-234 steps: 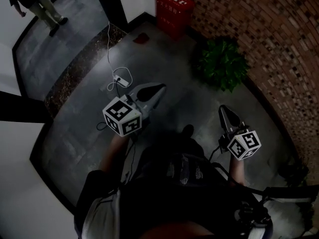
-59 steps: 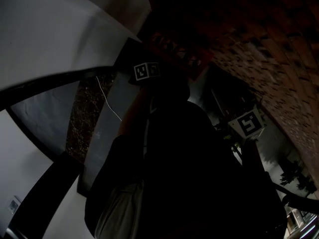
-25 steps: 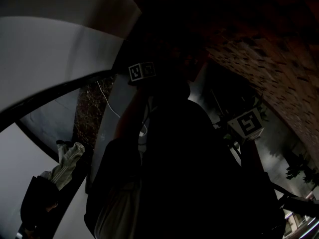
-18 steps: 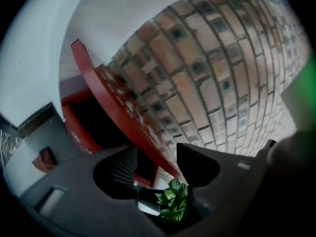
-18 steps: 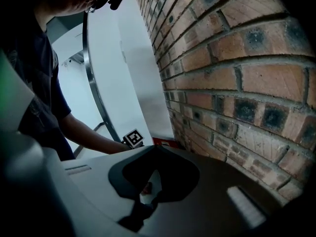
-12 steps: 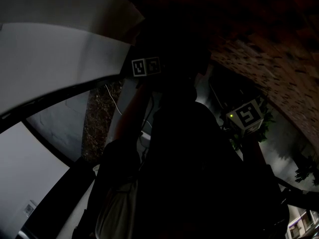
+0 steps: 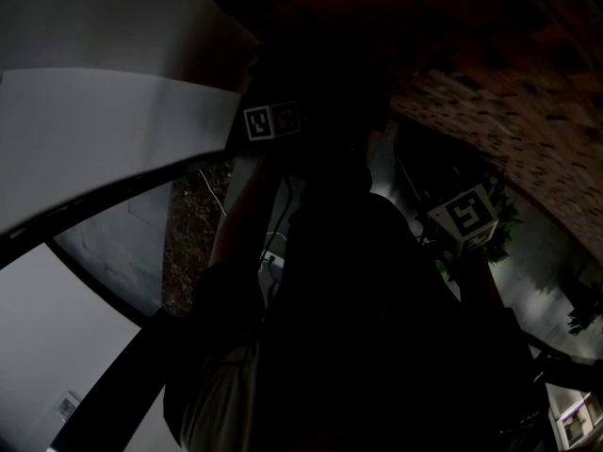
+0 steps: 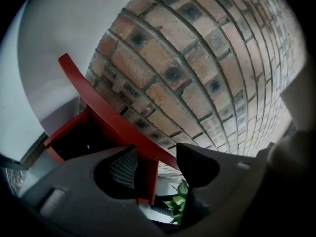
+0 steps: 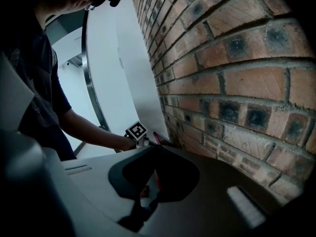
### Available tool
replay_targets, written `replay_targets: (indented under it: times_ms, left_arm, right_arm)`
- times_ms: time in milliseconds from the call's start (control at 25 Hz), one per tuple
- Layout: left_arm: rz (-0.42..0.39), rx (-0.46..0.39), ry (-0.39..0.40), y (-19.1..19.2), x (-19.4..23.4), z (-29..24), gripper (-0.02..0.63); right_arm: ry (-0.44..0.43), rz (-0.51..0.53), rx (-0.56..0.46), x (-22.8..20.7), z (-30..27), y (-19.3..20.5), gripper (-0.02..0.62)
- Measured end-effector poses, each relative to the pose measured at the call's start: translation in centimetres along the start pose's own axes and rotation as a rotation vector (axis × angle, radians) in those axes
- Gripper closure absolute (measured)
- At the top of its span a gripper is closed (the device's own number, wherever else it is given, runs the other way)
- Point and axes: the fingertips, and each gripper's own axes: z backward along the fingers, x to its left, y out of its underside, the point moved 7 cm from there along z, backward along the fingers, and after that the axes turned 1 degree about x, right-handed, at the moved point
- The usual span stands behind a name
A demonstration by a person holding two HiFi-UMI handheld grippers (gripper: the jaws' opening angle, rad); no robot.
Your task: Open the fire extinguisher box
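Straddling the free edge of the raised lid (image 8: pixel 111 122) with the left gripper (image 8: pixel 160 164), jaws wide apart, one pad apparently against the red panel and the other clear of it. Holding the right gripper (image 9: pixel 148 191) well off to the side, jaws all but together on nothing. Judging the lid stiff, light and hinged to the fire extinguisher box (image 8: pixel 66 131) just below the left gripper, against the brick wall (image 8: pixel 197 58); advising a hold on that front lip, minding slick paint.

**Surfaces at the box**

I see 1 red fire extinguisher box lid (image 8: pixel 111 120) that looks like smooth, slightly glossy painted metal. The brown brick wall (image 8: pixel 197 58) is rough and matt, with gritty mortar. My left gripper (image 8: pixel 157 154) is matt grey plastic, and its pad (image 8: pixel 123 168) has a fine mesh texture.
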Motion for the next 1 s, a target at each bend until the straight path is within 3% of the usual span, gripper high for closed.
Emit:
replay_targets:
  times_ms: [520,1000]
  left_arm:
    - [-0.193,0.006,-0.012,-2.9,-2.0,-1.1,0.353]
    - [-0.267,0.018,0.015,-5.3,-3.0,-2.8,0.353]
  right_arm:
    - [-0.004,0.008,-0.005,0.2,0.3,-0.1,0.594]
    - [-0.003,0.028,0.025,0.8,-0.3,-0.5,0.594]
